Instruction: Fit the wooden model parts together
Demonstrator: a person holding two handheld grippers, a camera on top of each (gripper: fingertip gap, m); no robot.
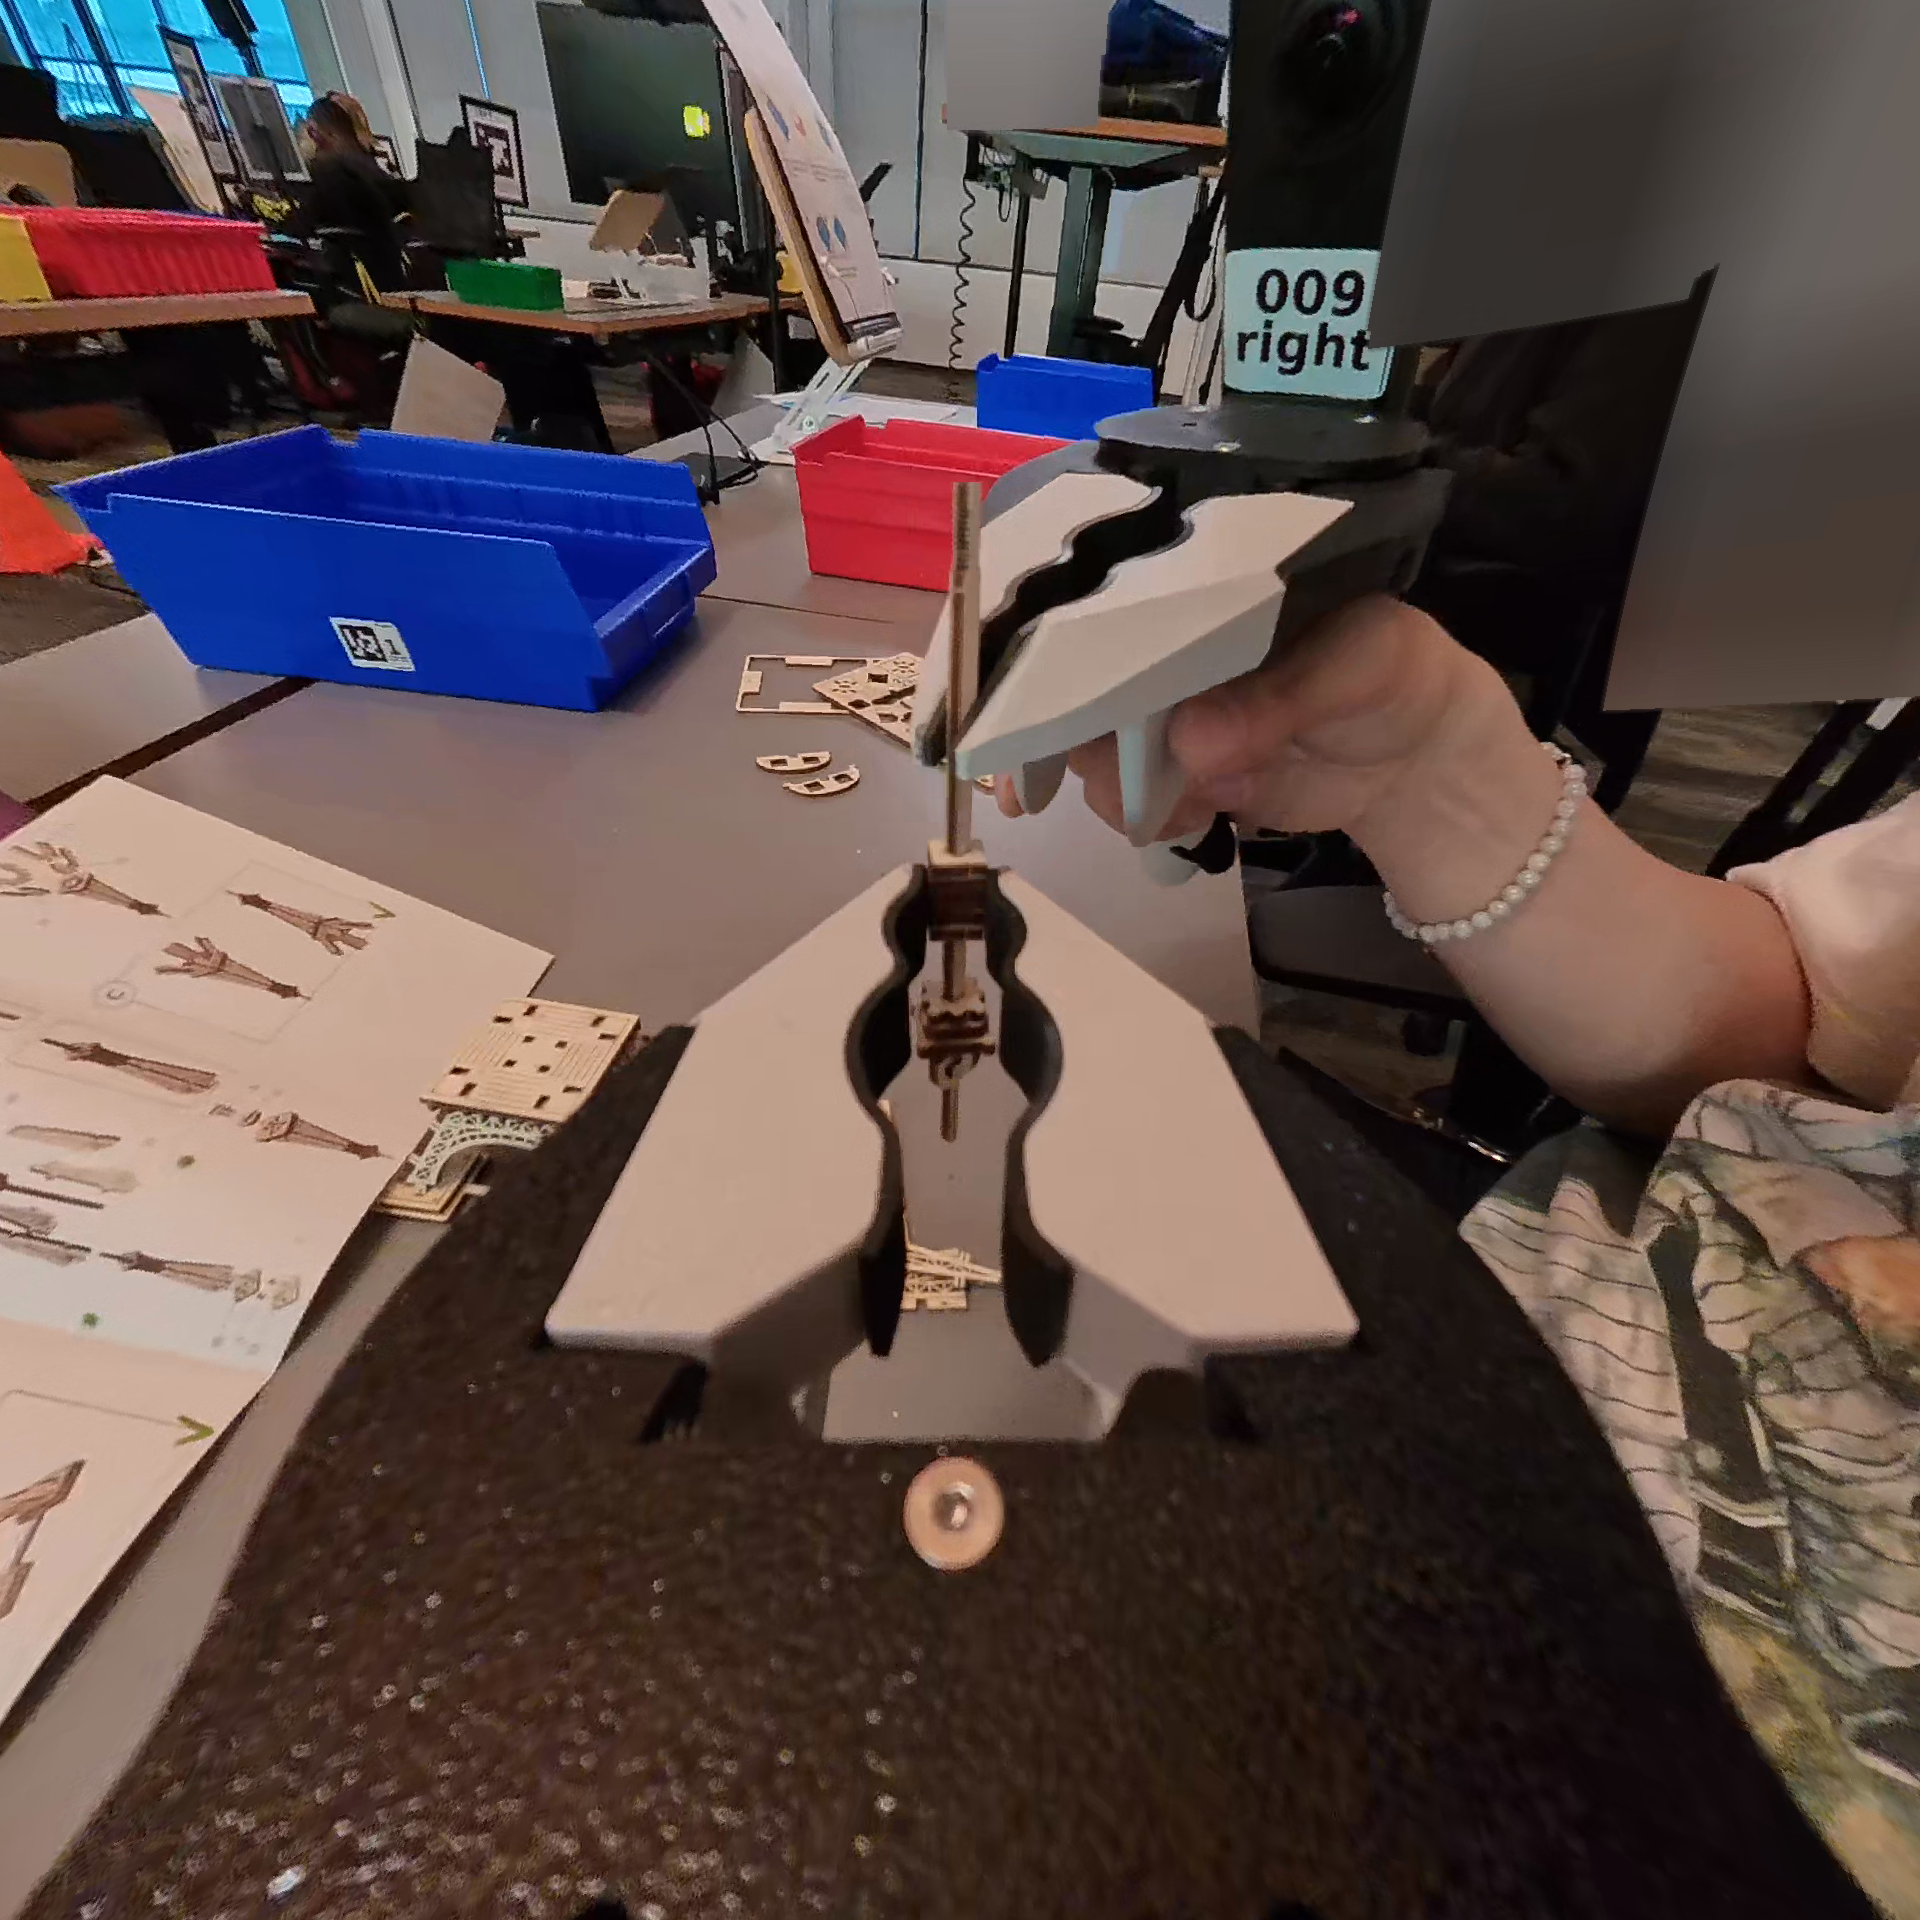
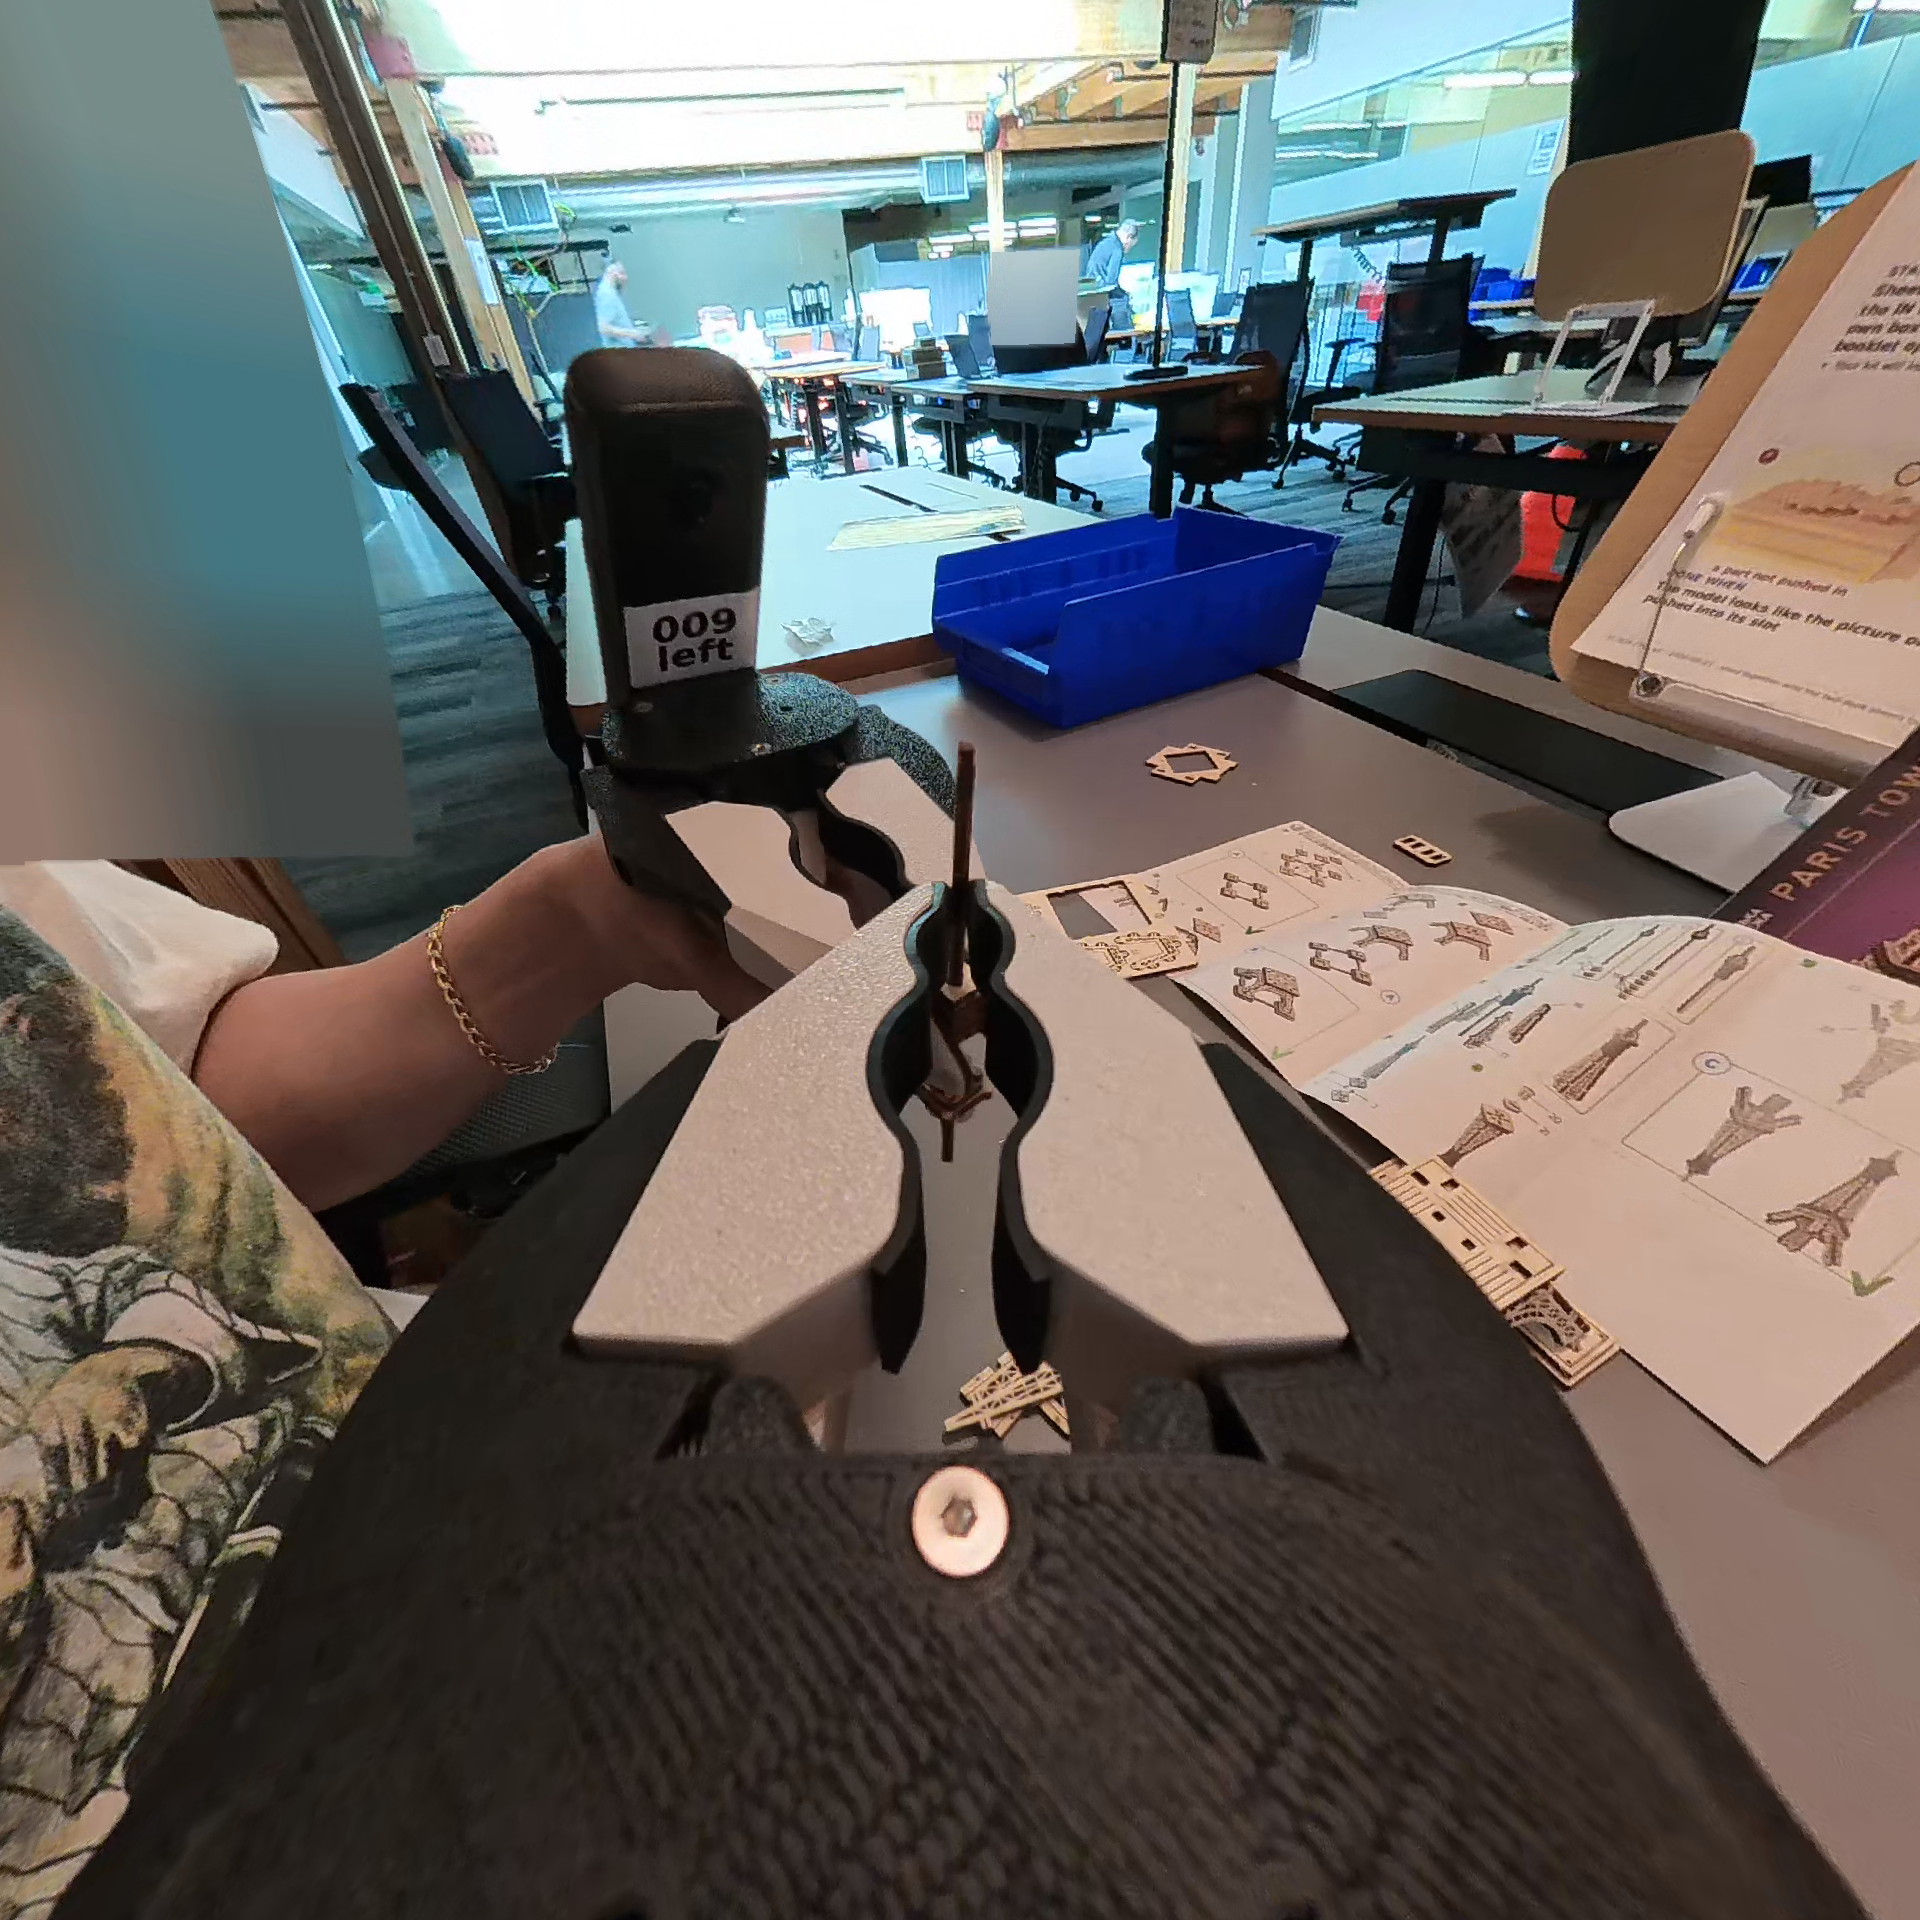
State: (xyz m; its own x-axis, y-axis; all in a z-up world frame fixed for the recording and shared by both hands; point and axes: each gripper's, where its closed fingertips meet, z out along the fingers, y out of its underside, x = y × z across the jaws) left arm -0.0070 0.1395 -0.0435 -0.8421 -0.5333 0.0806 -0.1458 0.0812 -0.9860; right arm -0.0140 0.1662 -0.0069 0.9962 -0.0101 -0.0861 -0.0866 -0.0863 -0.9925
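The wooden spire (image 1: 961, 665), a thin upright rod with small wooden collars (image 1: 953, 1029) threaded onto its lower part, is held in the air above the table (image 1: 623, 821) between both claws. The left claw (image 1: 956, 883) is clamped at its tips on the top collar, with the lower collars and the rod's end hanging in the gap between its fingers. The right claw (image 1: 940, 743) is clamped on the rod just above that, its fingers (image 1: 1091, 634) pressed together around the shaft; from its own view the rod (image 2: 964, 831) rises past the tips of the right claw (image 2: 961, 904).

Judging by this, the spire sub-assembly is partly built: a few collars are on, and the current step looks like seating or sliding one along the rod. Much is left. Loose pieces lie on the table: a square platform plate (image 1: 535, 1060) resting on an arched base section (image 1: 457, 1148), a lattice piece (image 2: 1013, 1392) right below the claws, small curved bits (image 1: 810, 774) and a punched-out sheet (image 1: 831, 686) farther off. The open instruction booklet (image 2: 1558, 1049) lies beside them, and a blue bin (image 1: 395, 561) and a red bin (image 1: 894, 499) stand behind.
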